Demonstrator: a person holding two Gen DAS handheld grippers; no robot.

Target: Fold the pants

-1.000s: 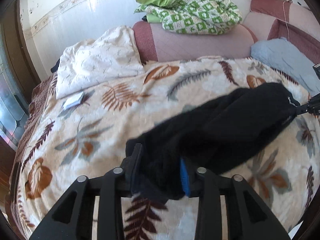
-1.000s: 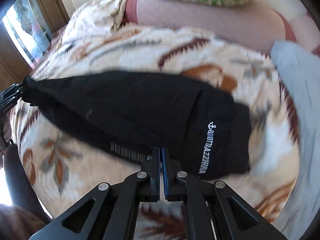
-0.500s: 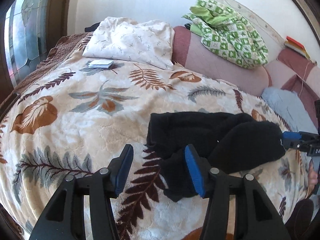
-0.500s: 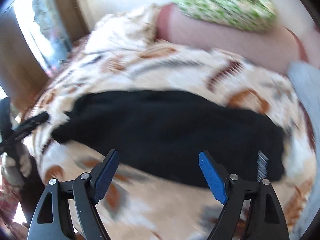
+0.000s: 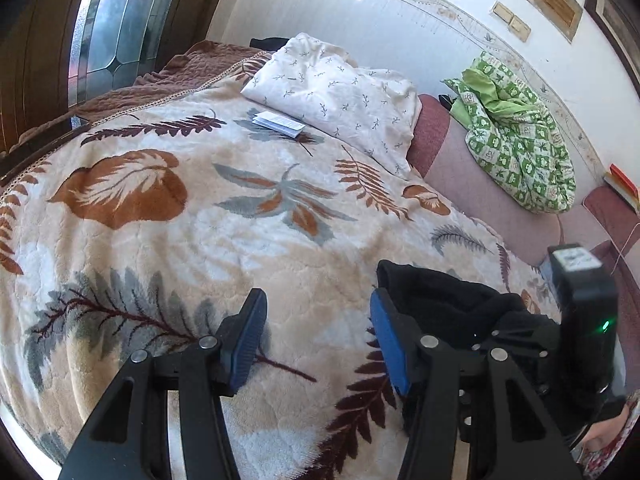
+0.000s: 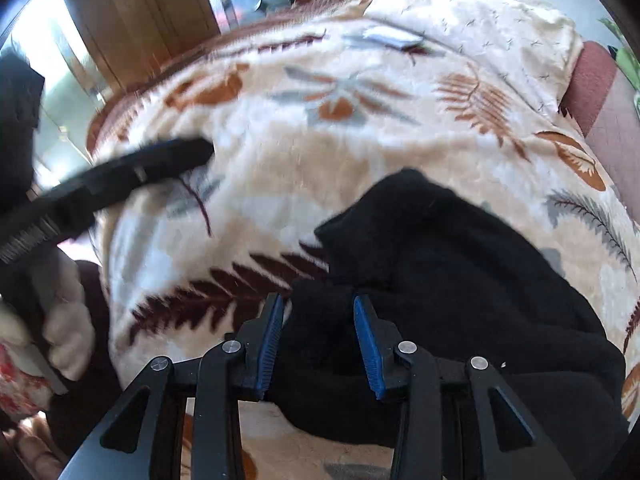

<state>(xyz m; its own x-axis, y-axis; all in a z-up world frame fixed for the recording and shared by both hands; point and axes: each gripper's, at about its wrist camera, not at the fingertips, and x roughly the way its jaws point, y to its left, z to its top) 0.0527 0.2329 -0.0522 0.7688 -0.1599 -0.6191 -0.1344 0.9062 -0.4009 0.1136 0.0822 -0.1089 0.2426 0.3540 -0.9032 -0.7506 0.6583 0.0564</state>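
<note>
The black pants (image 6: 460, 280) lie bunched on the leaf-patterned blanket (image 5: 200, 240). In the left wrist view only their near end (image 5: 448, 300) shows, to the right of my fingers. My left gripper (image 5: 316, 332) is open and empty above bare blanket, left of the pants. My right gripper (image 6: 318, 332) is open, its blue pads on either side of a fold at the pants' near left edge. The right gripper's body also shows at the right in the left wrist view (image 5: 576, 320). The left gripper appears blurred at the left in the right wrist view (image 6: 132, 176).
A white patterned pillow (image 5: 340, 92) and a small booklet (image 5: 278, 123) lie at the bed's far end. A green checked quilt (image 5: 520, 140) sits on the pink headboard cushion (image 5: 480, 184). A glass-panelled door (image 5: 112, 28) stands at the left. The bed edge is near me.
Both grippers let go of the pants and opened. The left one swung left off the pants. The right one moved to the pants' left end and narrowed around a fold.
</note>
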